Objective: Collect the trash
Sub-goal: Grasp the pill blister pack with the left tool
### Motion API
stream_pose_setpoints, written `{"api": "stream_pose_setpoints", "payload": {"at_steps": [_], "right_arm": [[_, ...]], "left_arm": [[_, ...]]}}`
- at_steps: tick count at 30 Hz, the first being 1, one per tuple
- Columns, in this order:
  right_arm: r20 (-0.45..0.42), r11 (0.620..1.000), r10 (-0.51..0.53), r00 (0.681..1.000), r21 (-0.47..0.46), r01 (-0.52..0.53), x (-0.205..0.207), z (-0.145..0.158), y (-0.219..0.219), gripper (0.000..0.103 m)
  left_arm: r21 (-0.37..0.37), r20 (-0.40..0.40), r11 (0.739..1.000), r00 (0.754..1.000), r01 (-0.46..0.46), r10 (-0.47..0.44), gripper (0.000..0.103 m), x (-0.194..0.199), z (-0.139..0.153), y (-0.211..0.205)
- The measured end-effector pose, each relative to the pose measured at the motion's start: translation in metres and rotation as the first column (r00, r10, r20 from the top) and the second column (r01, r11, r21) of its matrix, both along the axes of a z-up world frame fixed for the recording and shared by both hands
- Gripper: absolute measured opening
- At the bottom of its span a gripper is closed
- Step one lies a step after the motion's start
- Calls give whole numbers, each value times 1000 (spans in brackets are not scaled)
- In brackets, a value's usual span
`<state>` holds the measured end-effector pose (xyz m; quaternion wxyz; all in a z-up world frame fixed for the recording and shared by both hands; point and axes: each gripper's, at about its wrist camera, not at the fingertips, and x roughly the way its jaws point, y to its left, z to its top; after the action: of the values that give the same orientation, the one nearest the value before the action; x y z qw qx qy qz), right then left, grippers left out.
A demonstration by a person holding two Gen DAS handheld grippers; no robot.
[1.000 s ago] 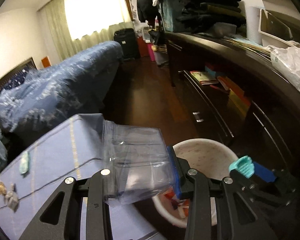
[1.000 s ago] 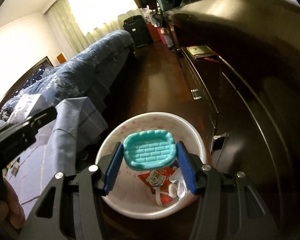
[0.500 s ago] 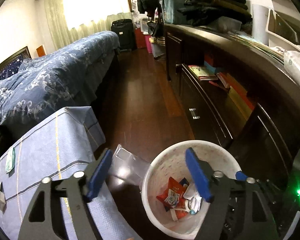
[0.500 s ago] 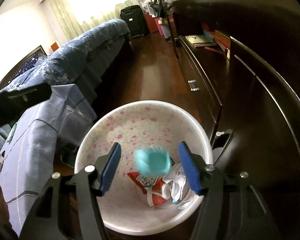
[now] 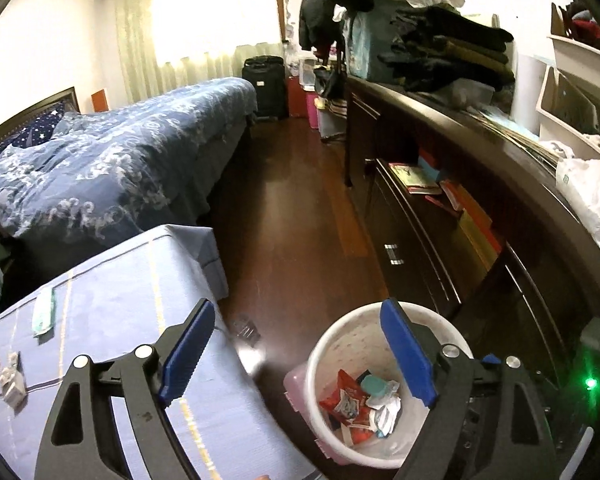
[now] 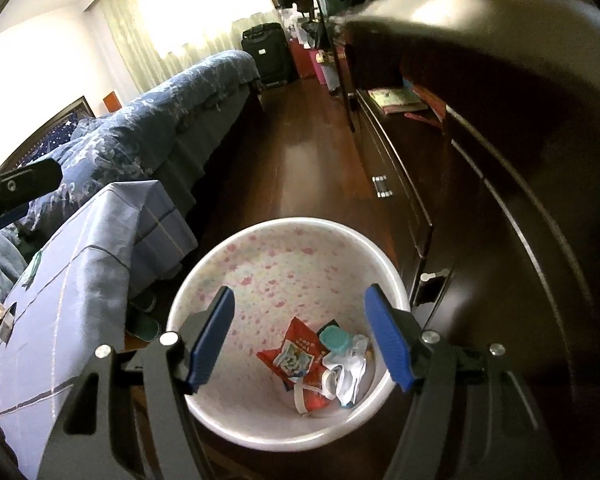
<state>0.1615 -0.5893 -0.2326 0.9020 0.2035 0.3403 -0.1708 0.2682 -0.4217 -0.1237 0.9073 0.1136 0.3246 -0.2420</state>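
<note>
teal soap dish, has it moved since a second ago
Yes. It left the right gripper, whose jaws have just been opening, and dropped into the bin; the teal soap dish now lies on the wrappers.

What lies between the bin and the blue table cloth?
In the left wrist view, a clear plastic box lies on the floor there, against the bin, beside the cloth. The right wrist view hides it.

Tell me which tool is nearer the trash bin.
Right. The right tool hangs directly over the trash bin, jaws open and empty. The left tool sits off to the bin's side, beside the table.
</note>
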Motion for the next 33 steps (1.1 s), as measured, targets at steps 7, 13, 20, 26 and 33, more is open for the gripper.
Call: {"api": "stream_pose_setpoints", "payload": {"at_steps": [7, 13, 20, 26, 33], "right_arm": [[58, 992, 88, 994, -93, -82, -10, 45, 42, 78], [96, 958, 257, 962, -154, -240, -5, 80, 109, 82], [83, 882, 450, 889, -194, -429, 17, 96, 198, 83], [42, 819, 551, 833, -215, -531, 39, 98, 265, 83], [13, 774, 607, 795, -236, -587, 56, 99, 321, 83]], "left_arm": [[58, 76, 994, 994, -89, 85, 91, -10, 5, 48], [38, 93, 960, 958, -276, 272, 96, 0, 9, 137], [43, 64, 873, 873, -486, 483, 98, 18, -3, 244], [39, 17, 820, 821, -571, 571, 98, 35, -20, 304], [20, -99, 813, 808, -582, 581, 98, 70, -42, 334]]}}
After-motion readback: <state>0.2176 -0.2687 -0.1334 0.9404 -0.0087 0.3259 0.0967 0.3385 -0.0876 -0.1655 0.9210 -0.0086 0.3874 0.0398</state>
